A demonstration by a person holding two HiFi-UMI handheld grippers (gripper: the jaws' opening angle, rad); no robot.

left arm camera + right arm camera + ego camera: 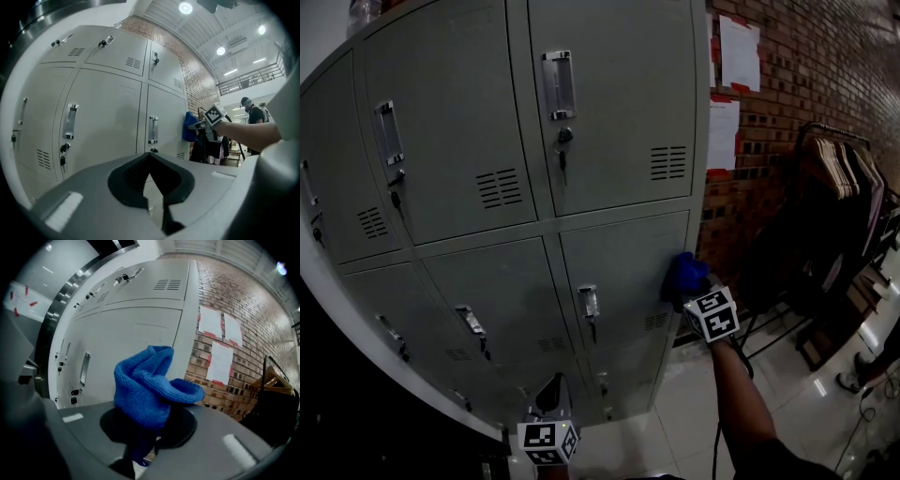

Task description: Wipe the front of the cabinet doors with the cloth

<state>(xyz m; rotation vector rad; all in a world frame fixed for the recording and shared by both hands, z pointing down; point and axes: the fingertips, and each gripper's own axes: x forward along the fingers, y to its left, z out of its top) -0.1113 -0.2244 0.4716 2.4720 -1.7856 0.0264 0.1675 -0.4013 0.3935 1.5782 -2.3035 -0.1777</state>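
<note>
A bunched blue knitted cloth [146,392] is pinched between the jaws of the right gripper [140,453] and bulges out ahead of their tips. The cloth is held against the front of a grey metal locker cabinet door [623,258], close to its right edge. Down and to the left of it, the left gripper [152,185] is kept apart from the doors, its jaws pressed together on nothing.

On the right I see a dim brick wall [787,112] with white paper sheets [739,52] stuck on it, a clothes rack [847,169] of hangers near it, pale glossy floor tiles [694,417] below, and round ceiling lights [185,7] overhead.
</note>
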